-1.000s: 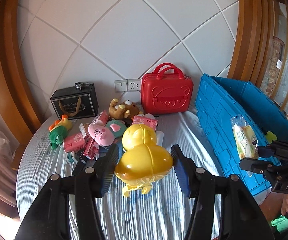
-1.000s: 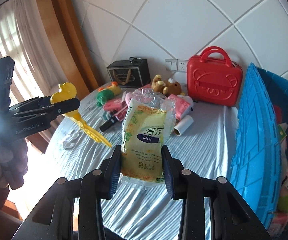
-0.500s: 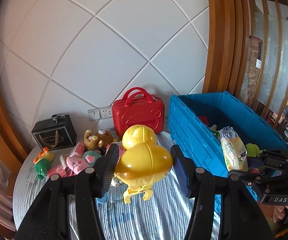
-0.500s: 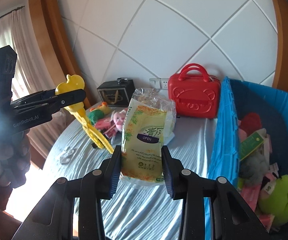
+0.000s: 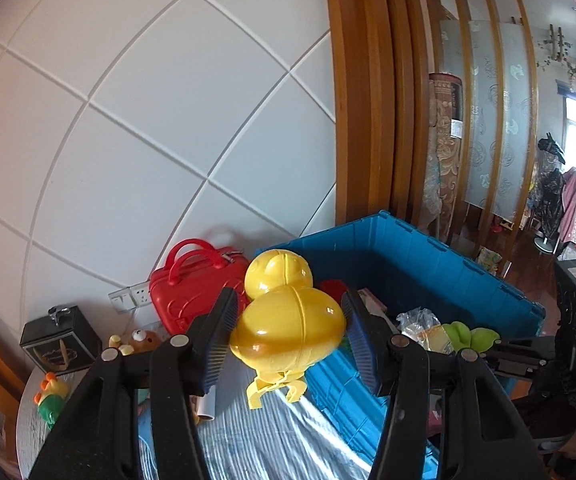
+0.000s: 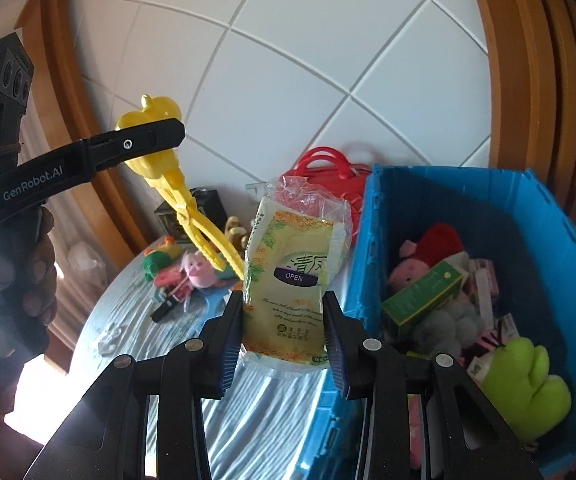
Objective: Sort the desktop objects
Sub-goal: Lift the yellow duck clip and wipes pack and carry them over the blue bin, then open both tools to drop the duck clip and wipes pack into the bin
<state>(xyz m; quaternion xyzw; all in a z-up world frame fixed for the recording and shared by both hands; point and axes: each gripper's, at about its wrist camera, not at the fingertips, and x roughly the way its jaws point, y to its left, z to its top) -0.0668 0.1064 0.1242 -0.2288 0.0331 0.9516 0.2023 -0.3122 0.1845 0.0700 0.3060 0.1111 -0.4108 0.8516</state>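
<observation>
Two hand-held grippers, each carrying one item, are raised over a round worktop (image 6: 136,320) covered with a striped pale-blue cloth. A large blue crate (image 6: 548,240) stands at the worktop's right edge.

The left gripper (image 5: 288,334) is clamped on the round body of a yellow duck-shaped toy (image 5: 288,336). Its ridged pads press the toy's two sides. In the right wrist view the toy shows long yellow scissor-like handles, which hang down below the gripper, probably because it is gripped by its head end. It is held high, above the worktop's near edge and just short of the crate's near wall.

The right gripper (image 6: 284,344) is clamped on the lower part of a soft yellow-green tissue pack (image 6: 292,280) in clear wrap. The pack stands upright between the pads, and its loose top is free. It hovers beside the crate's left wall, not yet over the opening.

The crate already holds a pink pig plush (image 6: 412,268), a green box (image 6: 424,296) and a green frog plush (image 6: 524,396). This suggests it is the sorting destination. Both items seem lifted high to clear its tall walls.

Still on the worktop's far-left part are a pink plush (image 6: 196,268), a green-and-orange toy (image 5: 50,396) and a small bear (image 5: 144,338). A black gift box (image 5: 60,344) and a red carry case (image 5: 192,288) stand along the worktop's far edge, against the wall.
</observation>
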